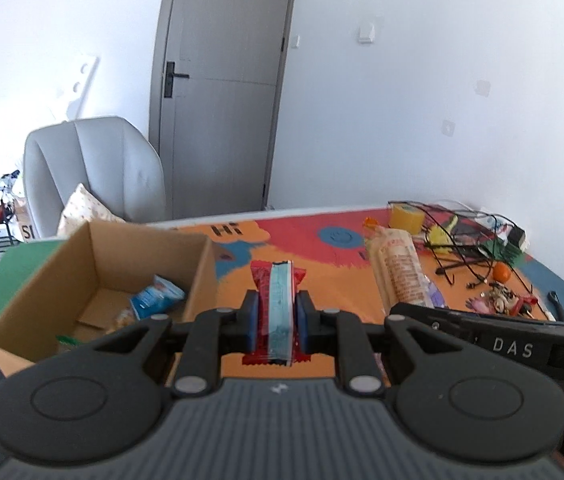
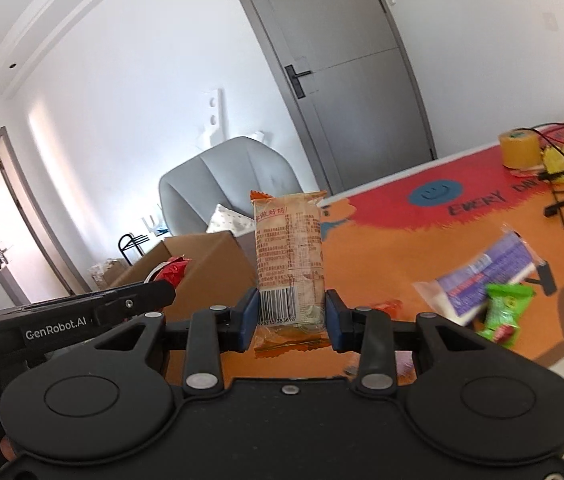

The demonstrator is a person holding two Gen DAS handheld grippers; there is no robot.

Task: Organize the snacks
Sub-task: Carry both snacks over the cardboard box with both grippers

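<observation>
The right gripper (image 2: 292,322) pinches the lower end of a clear orange-trimmed snack packet (image 2: 289,258), which stands upright above the surface (image 2: 402,248). At the surface's left edge sits a cardboard box (image 2: 206,264), with the left gripper (image 2: 122,300) and a red wrapper (image 2: 174,270) beside it. Near the right edge lie a purple-and-white packet (image 2: 482,276) and a green packet (image 2: 504,312), touching. A yellow tape roll (image 2: 520,148) rests near the far edge.

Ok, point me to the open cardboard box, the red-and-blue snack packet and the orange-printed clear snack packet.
Open cardboard box (image 1: 206,276): left wrist view, right outer wall.
Red-and-blue snack packet (image 1: 281,300): left wrist view, blue middle strip.
Orange-printed clear snack packet (image 2: 288,252): right wrist view, printed face.
</observation>
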